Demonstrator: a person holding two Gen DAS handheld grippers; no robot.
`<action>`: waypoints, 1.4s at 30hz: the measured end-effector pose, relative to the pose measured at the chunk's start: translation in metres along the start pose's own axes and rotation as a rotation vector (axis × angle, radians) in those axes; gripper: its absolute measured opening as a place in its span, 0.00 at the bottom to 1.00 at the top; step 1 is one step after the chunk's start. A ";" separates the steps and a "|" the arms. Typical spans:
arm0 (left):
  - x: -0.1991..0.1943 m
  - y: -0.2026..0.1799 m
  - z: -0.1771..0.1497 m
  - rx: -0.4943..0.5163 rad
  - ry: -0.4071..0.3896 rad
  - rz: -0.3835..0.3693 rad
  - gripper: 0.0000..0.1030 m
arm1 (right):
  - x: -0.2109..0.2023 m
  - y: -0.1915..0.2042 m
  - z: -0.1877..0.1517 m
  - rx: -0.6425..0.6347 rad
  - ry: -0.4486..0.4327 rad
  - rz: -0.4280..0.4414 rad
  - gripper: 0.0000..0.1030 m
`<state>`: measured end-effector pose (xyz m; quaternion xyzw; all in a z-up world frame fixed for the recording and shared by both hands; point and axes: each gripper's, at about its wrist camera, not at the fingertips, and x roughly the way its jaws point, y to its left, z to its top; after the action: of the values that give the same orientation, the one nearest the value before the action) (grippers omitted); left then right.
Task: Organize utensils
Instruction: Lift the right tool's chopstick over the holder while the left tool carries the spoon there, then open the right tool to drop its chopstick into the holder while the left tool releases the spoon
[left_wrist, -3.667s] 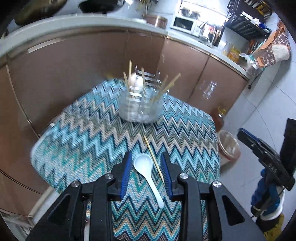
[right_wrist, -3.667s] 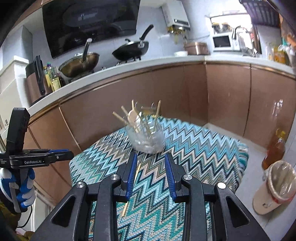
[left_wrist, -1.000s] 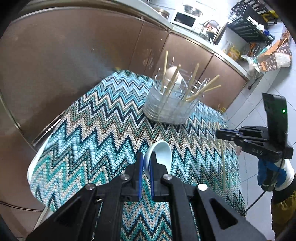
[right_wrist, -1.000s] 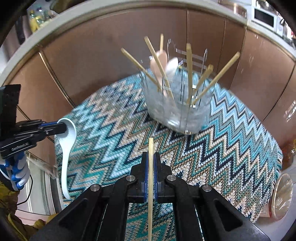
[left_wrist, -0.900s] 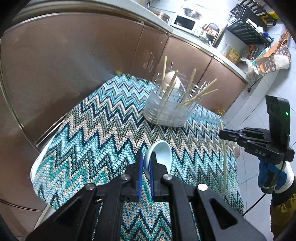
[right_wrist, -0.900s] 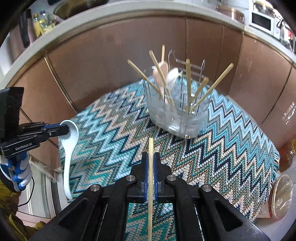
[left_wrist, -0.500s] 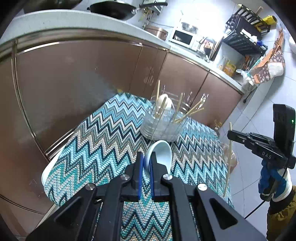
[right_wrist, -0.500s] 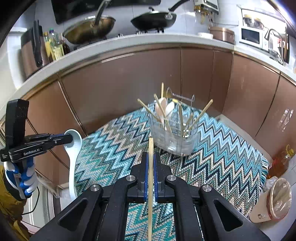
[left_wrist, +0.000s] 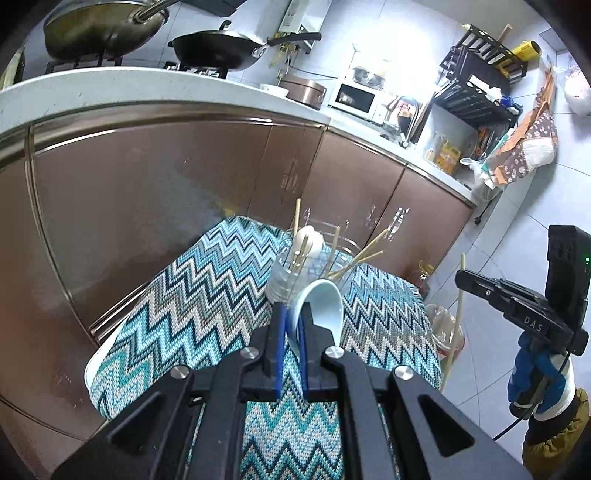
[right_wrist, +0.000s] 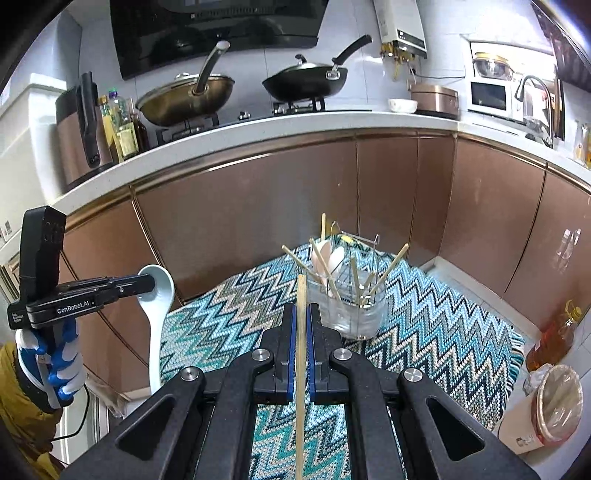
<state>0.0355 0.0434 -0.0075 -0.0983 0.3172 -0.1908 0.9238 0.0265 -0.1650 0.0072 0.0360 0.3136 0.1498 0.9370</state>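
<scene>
My left gripper (left_wrist: 291, 314) is shut on a white ceramic spoon (left_wrist: 319, 306), its bowl sticking up past the blue pads. From the right wrist view the same spoon (right_wrist: 158, 310) hangs handle down from that gripper (right_wrist: 147, 285). My right gripper (right_wrist: 301, 314) is shut on a single wooden chopstick (right_wrist: 301, 365) held upright; the left wrist view shows this chopstick (left_wrist: 455, 317) at the right, in the right gripper (left_wrist: 461, 277). A clear utensil holder (right_wrist: 349, 306) with several chopsticks and spoons stands on the zigzag-patterned table (right_wrist: 424, 332), beyond and below both grippers.
Brown cabinet fronts (right_wrist: 258, 206) run behind the table under a white counter with pans. A bin lined with plastic (right_wrist: 550, 406) and an oil bottle (right_wrist: 554, 338) stand on the floor at the right. A person's gloved hand (right_wrist: 55, 362) holds the left gripper.
Both grippers have risen and tilted up, each keeping its utensil. The holder and table now sit lower and smaller, and the counter with pans has come into view.
</scene>
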 end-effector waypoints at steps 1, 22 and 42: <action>0.001 -0.002 0.002 0.003 -0.004 -0.002 0.05 | -0.001 -0.001 0.002 0.003 -0.008 0.001 0.05; 0.045 -0.014 0.095 -0.006 -0.127 -0.019 0.05 | 0.012 -0.043 0.075 0.047 -0.235 0.026 0.05; 0.172 -0.084 0.115 0.170 -0.333 0.294 0.06 | 0.075 -0.078 0.112 0.055 -0.555 -0.040 0.05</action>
<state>0.2080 -0.0974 0.0130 -0.0032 0.1543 -0.0612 0.9861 0.1708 -0.2135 0.0413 0.0948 0.0495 0.1071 0.9885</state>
